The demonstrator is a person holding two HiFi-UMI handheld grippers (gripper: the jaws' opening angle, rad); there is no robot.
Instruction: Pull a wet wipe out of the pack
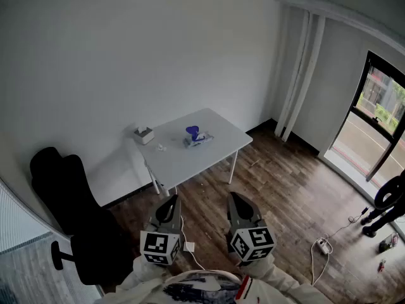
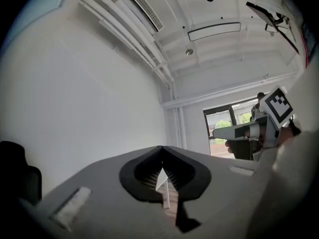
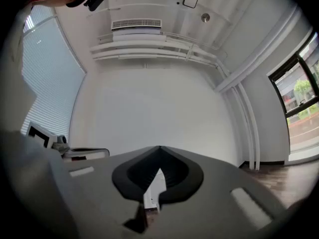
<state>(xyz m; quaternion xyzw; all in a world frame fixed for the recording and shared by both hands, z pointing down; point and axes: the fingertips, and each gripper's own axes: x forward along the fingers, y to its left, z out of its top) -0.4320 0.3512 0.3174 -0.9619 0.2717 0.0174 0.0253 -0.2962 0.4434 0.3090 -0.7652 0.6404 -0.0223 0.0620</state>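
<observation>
Room: white walls (image 1: 126,56), wood floor (image 1: 285,195) | wipe pack (image 1: 198,139): on tabletop (image 1: 183,160), frame centre, untouched | left gripper (image 1: 171,199): clenched, empty, bottom centre | right gripper (image 1: 235,197): clenched, empty | progress: 0 steps done; approach, grasp, pull remain

No word, brand or number can be read anywhere — the only printed signs are black-and-white square markers on the left gripper (image 1: 171,199) and the right gripper (image 1: 234,197) — and the pack (image 1: 197,139) on the table (image 1: 183,164) is too small to show print.
</observation>
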